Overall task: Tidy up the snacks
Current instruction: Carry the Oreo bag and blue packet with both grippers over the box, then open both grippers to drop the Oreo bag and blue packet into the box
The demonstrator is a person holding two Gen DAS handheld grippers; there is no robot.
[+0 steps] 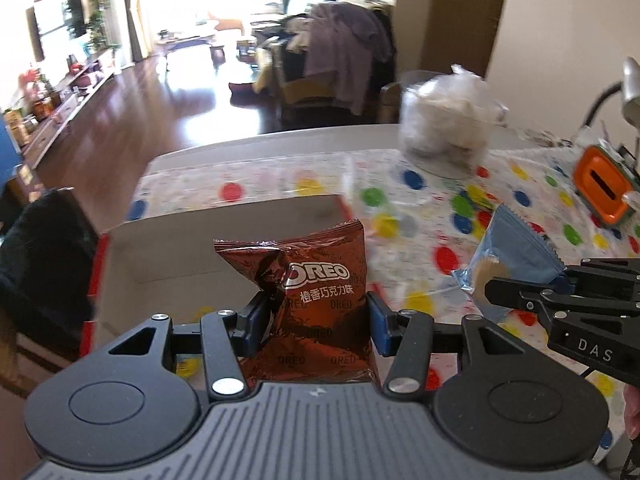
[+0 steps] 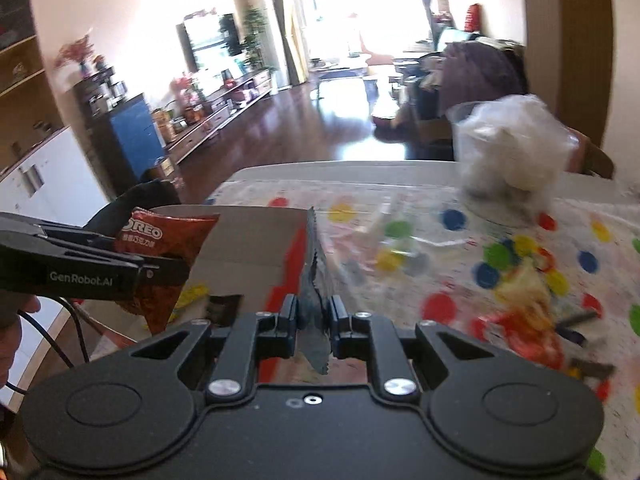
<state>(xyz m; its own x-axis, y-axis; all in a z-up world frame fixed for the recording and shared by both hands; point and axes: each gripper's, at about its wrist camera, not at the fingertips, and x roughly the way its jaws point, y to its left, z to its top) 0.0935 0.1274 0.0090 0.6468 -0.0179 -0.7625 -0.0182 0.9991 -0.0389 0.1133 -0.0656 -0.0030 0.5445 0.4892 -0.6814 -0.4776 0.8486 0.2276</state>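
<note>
My left gripper point(image 1: 316, 320) is shut on a brown Oreo packet point(image 1: 316, 300), held upright above an open cardboard box point(image 1: 168, 248) with red edges. In the right wrist view the same Oreo packet point(image 2: 160, 248) and left gripper point(image 2: 168, 268) hang over the box point(image 2: 256, 240) at the left. My right gripper point(image 2: 314, 320) is shut on a blue snack packet point(image 2: 316, 280), seen edge-on there. In the left wrist view that blue packet point(image 1: 508, 256) shows flat, and the right gripper point(image 1: 560, 280) comes in from the right edge.
The table wears a dotted cloth point(image 1: 420, 224). A clear bag of white items point(image 1: 444, 120) stands at the far side. An orange box point(image 1: 600, 188) sits at the right. Loose snack wrappers point(image 2: 528, 312) lie on the cloth. A black chair point(image 1: 44, 264) stands left of the box.
</note>
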